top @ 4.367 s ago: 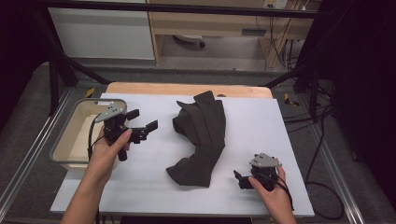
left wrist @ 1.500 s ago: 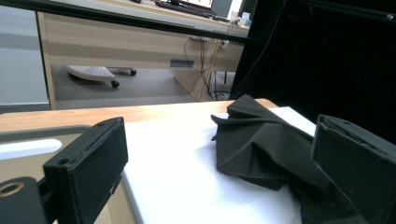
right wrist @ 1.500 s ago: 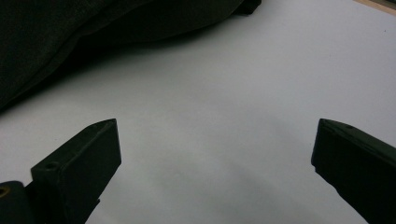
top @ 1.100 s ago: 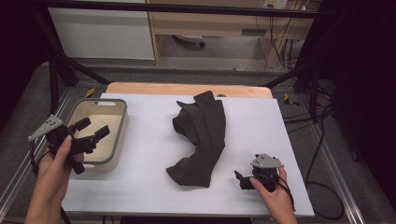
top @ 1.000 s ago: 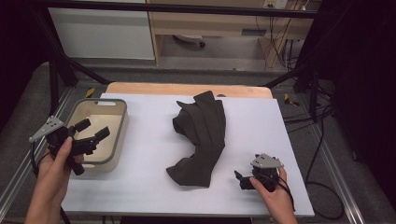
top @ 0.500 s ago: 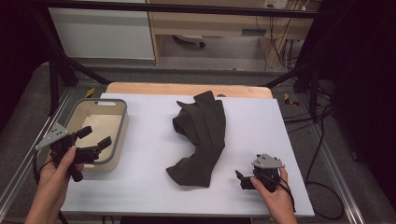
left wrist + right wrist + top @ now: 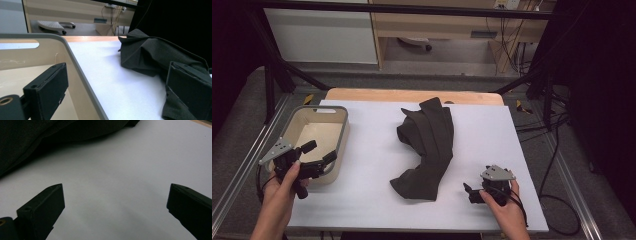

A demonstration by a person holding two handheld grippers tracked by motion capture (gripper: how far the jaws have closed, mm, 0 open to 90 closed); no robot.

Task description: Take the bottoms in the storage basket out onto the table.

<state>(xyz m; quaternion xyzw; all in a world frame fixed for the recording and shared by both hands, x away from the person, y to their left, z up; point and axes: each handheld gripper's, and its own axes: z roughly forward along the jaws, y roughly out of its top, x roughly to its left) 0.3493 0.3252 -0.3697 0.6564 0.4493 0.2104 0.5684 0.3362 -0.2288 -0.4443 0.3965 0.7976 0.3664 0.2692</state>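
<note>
1. The dark cloth (image 7: 426, 147) lies crumpled in the middle of the white desk (image 7: 367, 195), one end bunched toward the far edge and the other trailing to a flat corner near the person's side.
2. It looks soft and limp, with deep folds and no stiffness. It will likely sag and drape when lifted, and it should be light and not fragile. A pinch may catch several layers at once.
3. A sensible hold seems to be a free edge or corner: the near flat corner for the right side, the raised fold at the far bunch for the left.
4. The right claw (image 7: 471, 192) rests low on the desk just beside that near corner, jaws spread wide and empty.
5. The left claw (image 7: 319, 152) hangs over the near rim of the beige bin (image 7: 343, 131), well apart from the cloth, jaws parted with nothing between them.
6. The bin sits at the desk's left side and looks empty.
</note>
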